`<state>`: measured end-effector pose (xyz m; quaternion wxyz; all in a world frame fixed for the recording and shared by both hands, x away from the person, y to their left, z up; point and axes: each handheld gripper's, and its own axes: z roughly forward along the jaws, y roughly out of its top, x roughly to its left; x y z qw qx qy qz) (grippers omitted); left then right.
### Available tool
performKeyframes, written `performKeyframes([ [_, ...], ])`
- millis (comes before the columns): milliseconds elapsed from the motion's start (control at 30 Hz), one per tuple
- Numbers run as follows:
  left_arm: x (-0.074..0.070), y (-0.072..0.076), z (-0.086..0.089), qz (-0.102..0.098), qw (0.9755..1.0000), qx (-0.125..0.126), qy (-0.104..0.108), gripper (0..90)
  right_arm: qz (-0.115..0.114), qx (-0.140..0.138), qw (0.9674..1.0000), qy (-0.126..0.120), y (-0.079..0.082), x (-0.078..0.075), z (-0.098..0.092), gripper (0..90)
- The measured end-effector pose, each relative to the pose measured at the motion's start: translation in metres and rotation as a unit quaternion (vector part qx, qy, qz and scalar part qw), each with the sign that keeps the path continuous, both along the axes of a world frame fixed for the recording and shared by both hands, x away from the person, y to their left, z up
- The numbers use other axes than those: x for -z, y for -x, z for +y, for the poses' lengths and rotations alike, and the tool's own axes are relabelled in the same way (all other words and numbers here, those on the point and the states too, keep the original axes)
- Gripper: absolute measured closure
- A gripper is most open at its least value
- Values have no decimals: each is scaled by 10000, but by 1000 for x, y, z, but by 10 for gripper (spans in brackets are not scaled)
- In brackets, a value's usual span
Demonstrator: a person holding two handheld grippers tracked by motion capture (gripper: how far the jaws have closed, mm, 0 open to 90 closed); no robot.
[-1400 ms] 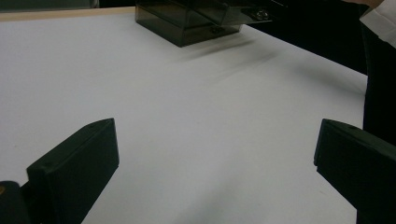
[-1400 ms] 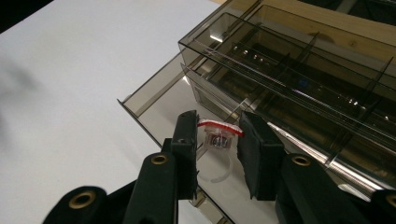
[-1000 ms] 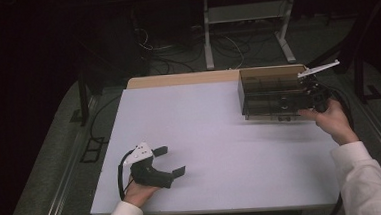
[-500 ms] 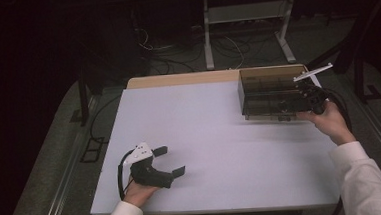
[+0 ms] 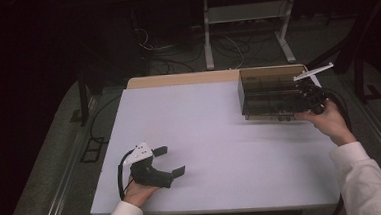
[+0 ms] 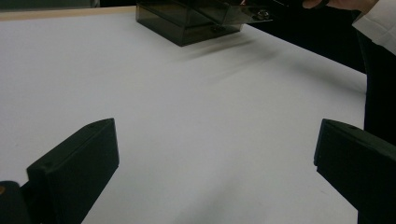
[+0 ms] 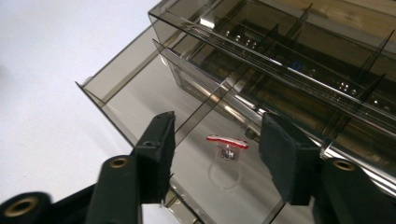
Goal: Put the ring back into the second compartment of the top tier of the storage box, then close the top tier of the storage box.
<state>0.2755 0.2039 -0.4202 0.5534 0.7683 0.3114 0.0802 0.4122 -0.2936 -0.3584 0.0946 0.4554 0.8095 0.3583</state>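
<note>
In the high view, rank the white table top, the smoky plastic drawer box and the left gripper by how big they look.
1. White table top, by far the largest.
2. Smoky plastic drawer box at the far right corner.
3. Left gripper, jaws open, resting at the near left.
The box sits farther from the camera, so its lead over the gripper is, if anything, understated.

Right gripper dropped slightly and shifted left toward the smoked drawer box; its grey plate tilts less steeply. The drawer box edged slightly left.

White table over grey floor; cables and metal frame legs beyond.
</note>
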Motion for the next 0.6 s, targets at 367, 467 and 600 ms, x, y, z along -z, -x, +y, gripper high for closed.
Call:
performKeyframes([
  [367, 0, 0, 0, 12, 10000, -4, 0, 0, -236, -216, 9993, -198, 16, -18, 7, 337],
  [467, 0, 0, 0, 12, 10000, 5, -5, 0, -236, -290, 9990, -243, 21, -21, 8, 336],
  [600, 0, 0, 0, 2, 10000, 0, 0, 0, -255, -401, 9985, -286, 25, -24, 9, 337],
])
